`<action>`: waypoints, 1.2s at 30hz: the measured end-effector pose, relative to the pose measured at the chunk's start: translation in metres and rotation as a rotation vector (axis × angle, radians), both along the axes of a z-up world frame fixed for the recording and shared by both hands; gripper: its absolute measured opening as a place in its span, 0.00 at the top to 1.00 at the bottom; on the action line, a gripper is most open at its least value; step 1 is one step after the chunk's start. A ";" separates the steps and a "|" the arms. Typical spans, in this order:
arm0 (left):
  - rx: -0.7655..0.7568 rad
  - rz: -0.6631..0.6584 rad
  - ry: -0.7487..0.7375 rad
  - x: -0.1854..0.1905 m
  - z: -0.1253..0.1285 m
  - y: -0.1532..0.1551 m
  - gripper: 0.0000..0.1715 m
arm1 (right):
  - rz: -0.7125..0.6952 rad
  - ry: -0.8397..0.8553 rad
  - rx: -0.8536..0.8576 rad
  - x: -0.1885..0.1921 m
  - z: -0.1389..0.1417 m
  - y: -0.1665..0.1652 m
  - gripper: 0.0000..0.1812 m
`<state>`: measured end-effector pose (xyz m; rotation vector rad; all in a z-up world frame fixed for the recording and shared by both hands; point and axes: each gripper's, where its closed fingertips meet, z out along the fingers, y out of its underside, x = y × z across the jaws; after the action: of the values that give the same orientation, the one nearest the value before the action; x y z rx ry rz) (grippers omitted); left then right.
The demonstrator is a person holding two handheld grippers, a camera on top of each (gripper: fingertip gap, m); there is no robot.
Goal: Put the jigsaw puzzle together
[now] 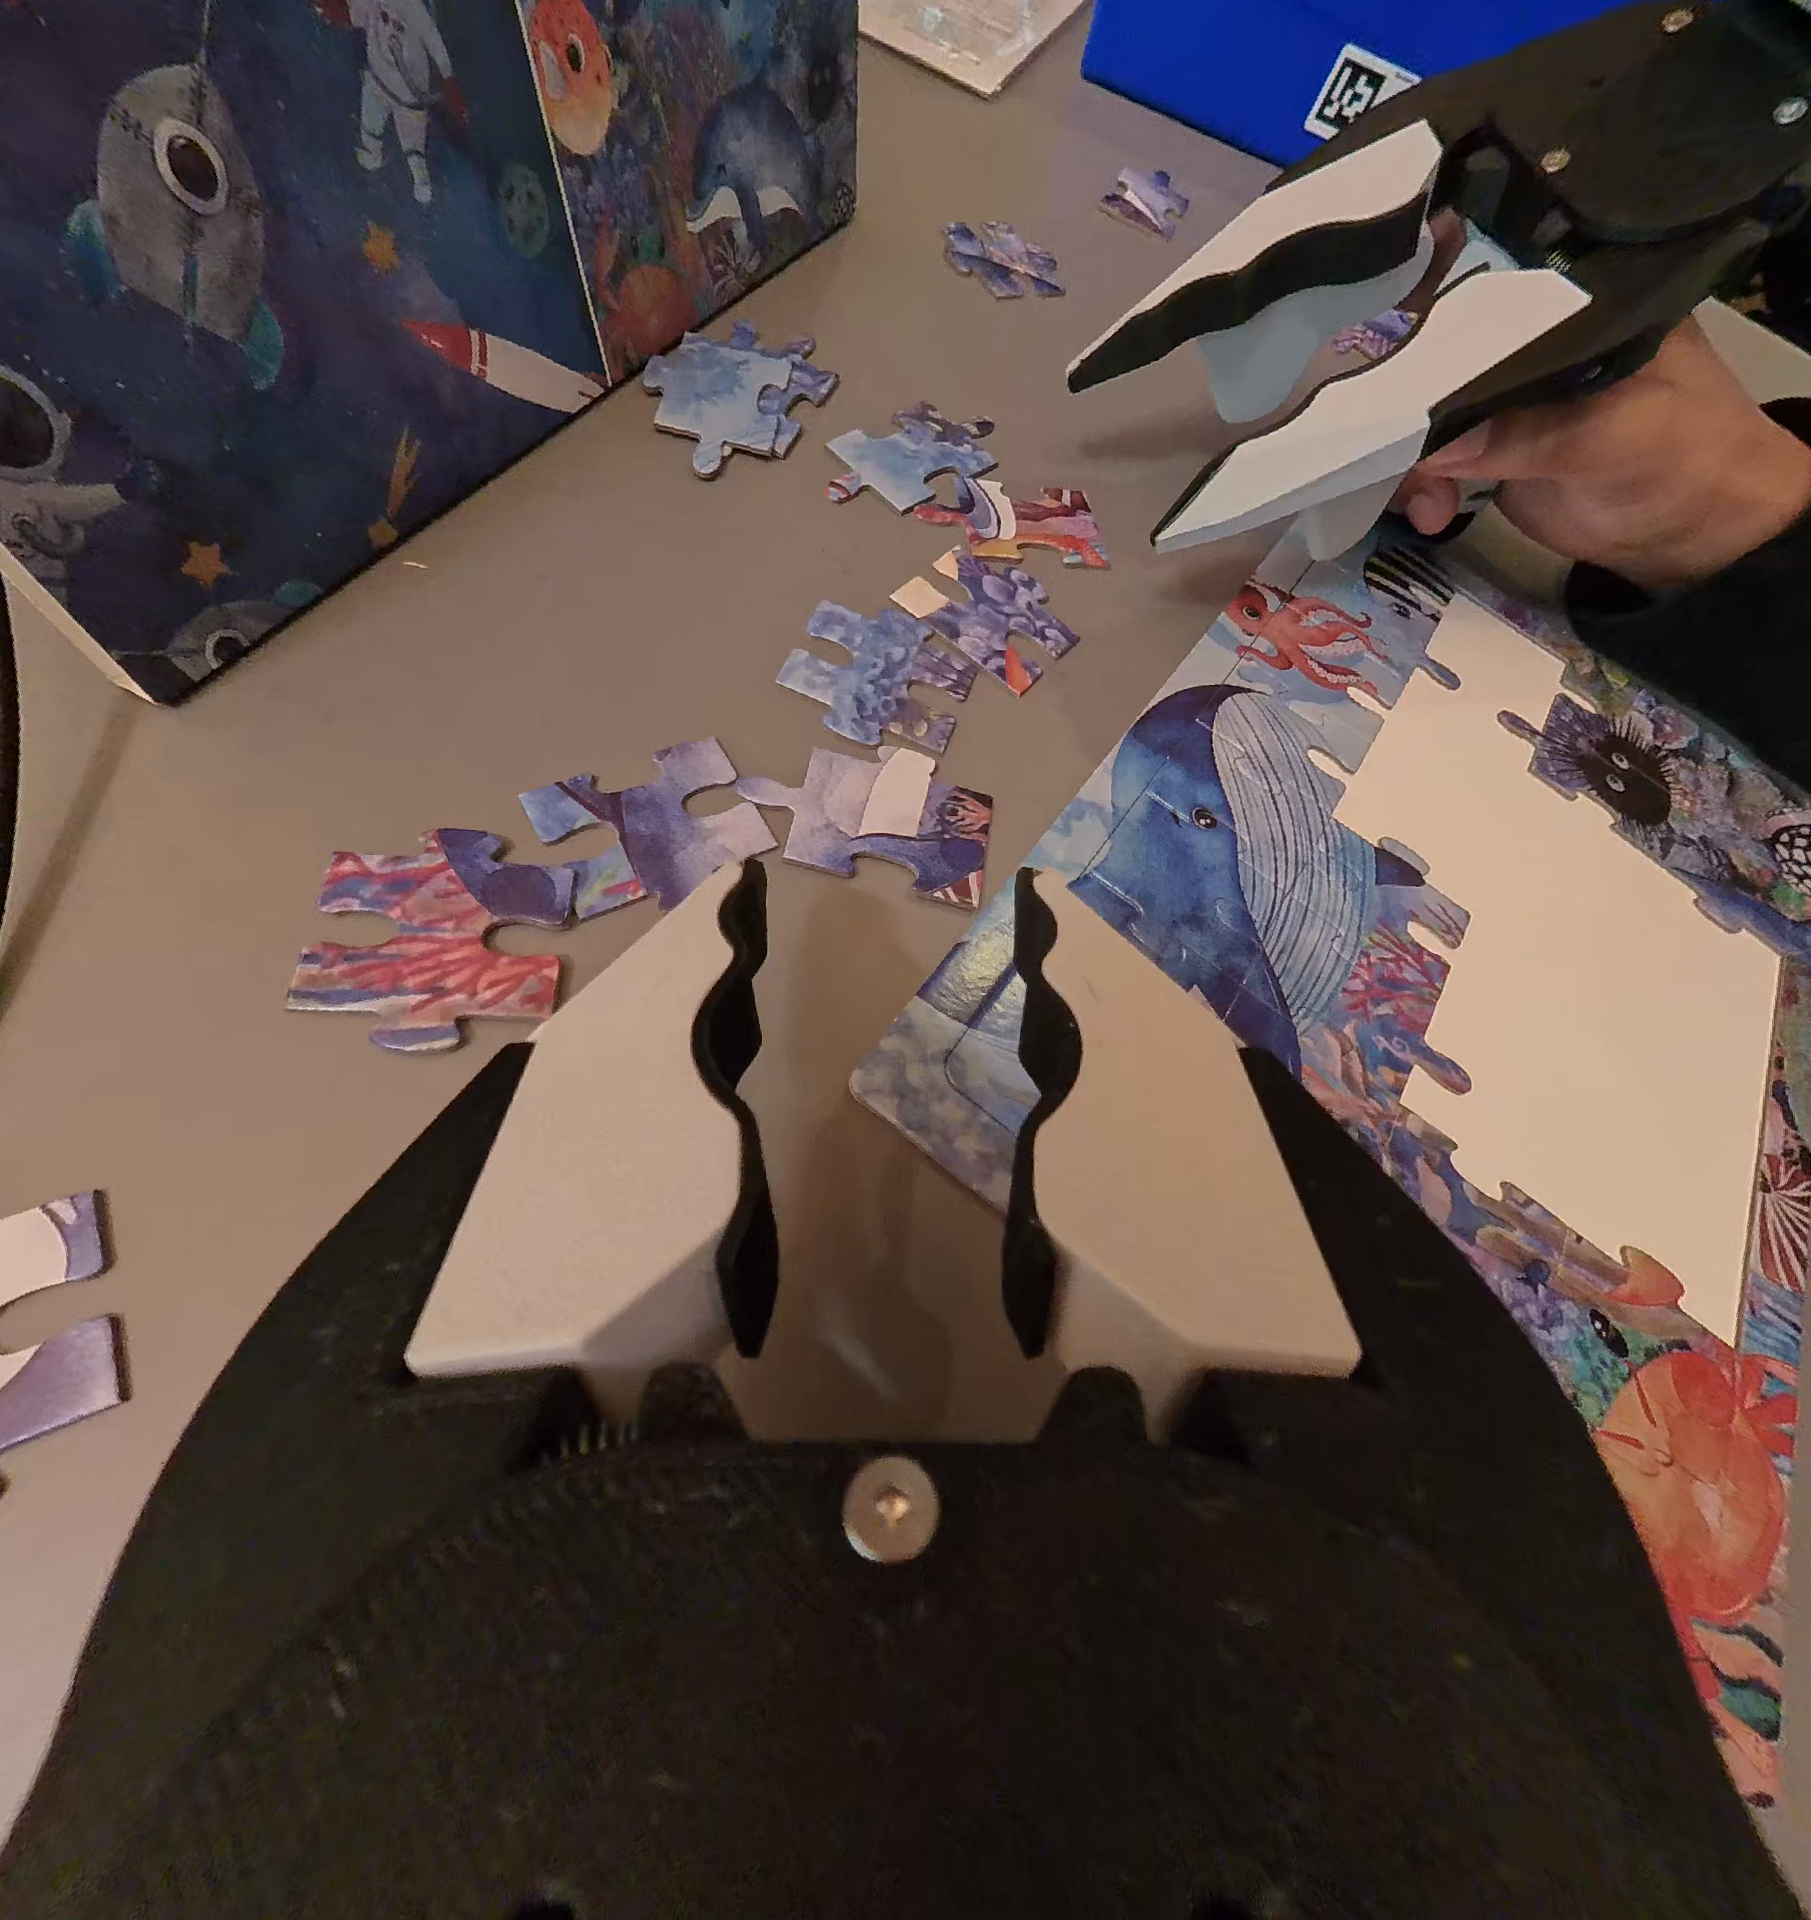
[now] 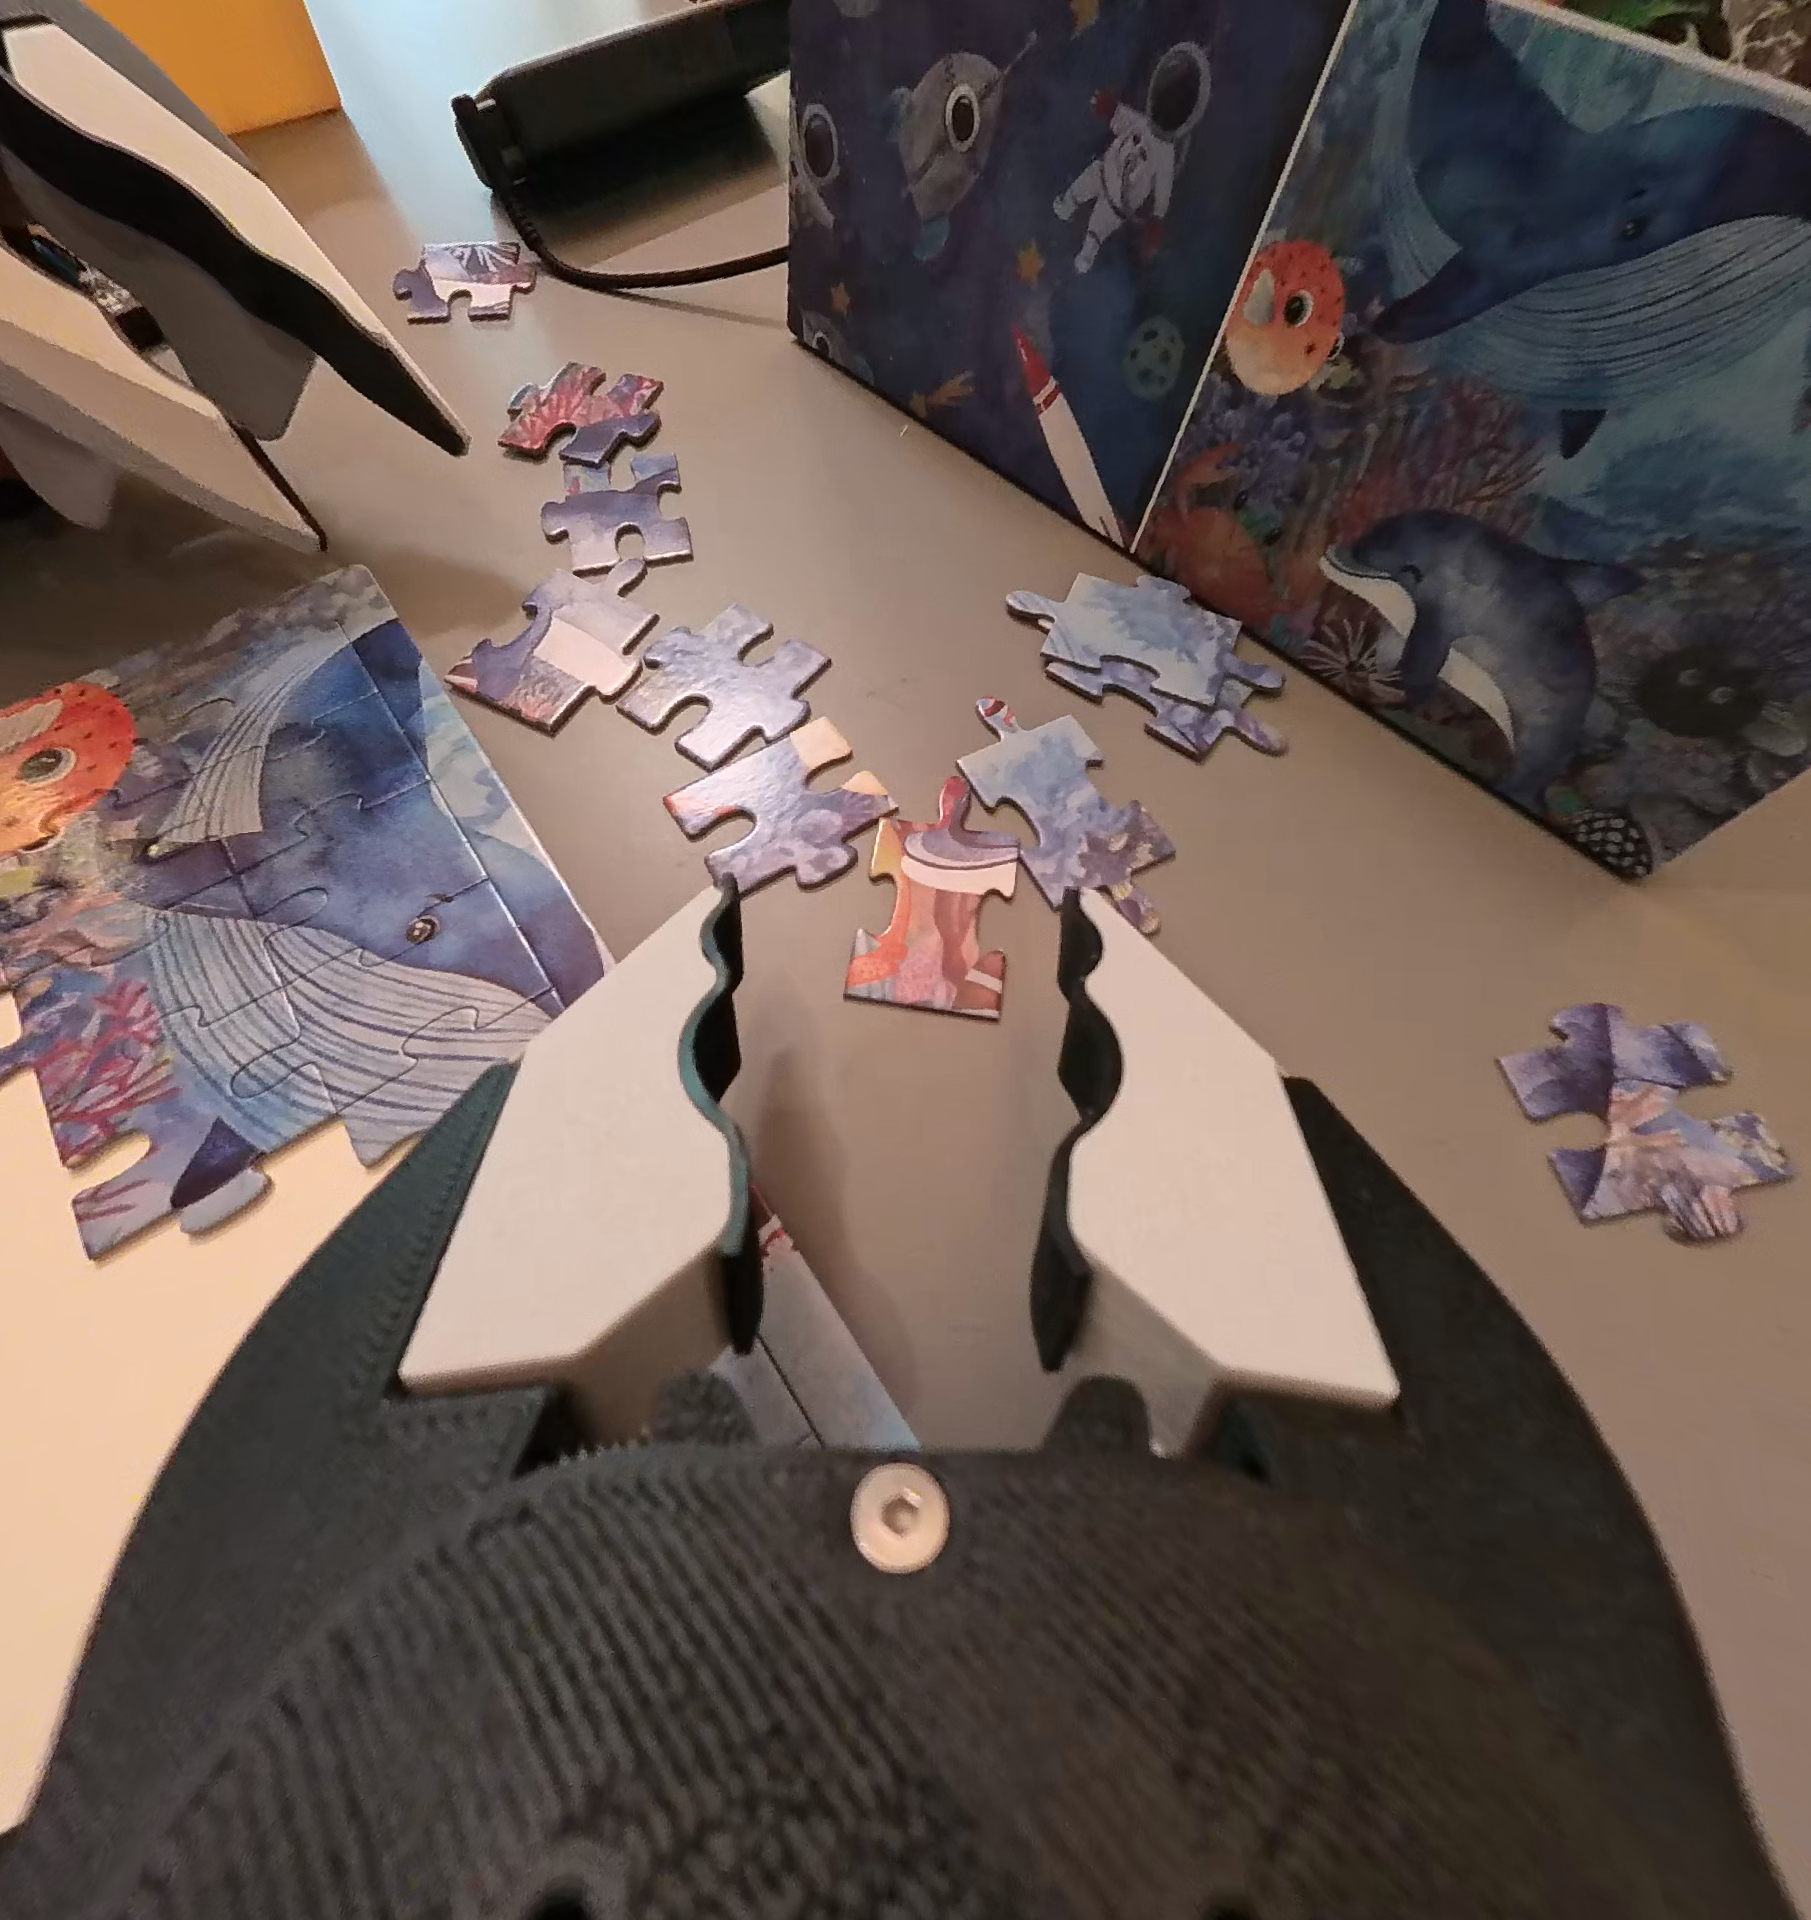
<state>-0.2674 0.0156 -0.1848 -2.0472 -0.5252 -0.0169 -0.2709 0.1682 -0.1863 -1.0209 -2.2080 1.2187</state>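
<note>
The half-built cardboard jigsaw puzzle lay flat on the grey counter, its joined part showing a blue striped whale, a red octopus, a black sea urchin and an orange crab around a bare white backing board. Loose purple, blue and coral puzzle pieces were scattered on the counter between the puzzle and the upright printed puzzle box, some overlapping one another. The box showed astronauts and rockets on one face and sea animals on the other.

The left white-and-black tongs hung released over the puzzle's corner, nothing between the fingers. The right white-and-black tongs were likewise spread and empty above a coral-coloured piece. A blue bin behind carried a black-and-white square marker tag; no readable writing showed.
</note>
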 end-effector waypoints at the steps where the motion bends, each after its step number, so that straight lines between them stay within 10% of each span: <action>1: -0.004 -0.001 0.005 0.000 0.000 0.000 0.73 | 0.000 0.002 -0.002 0.000 0.000 0.000 0.67; 16: -0.053 -0.014 0.051 0.003 -0.004 0.002 0.73 | -0.144 0.066 -0.290 -0.008 0.036 0.036 0.72; 25: -0.098 -0.023 0.081 0.005 -0.009 0.004 0.73 | -0.067 -0.005 0.044 -0.008 -0.005 0.006 0.67; 36: -0.105 -0.027 0.069 0.005 -0.010 0.004 0.74 | -0.040 -0.197 -0.006 -0.012 -0.024 -0.001 0.70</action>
<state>-0.2628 0.0197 -0.1952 -2.1488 -0.4641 0.0665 -0.2825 0.1676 -0.2101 -1.2278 -2.3190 1.1520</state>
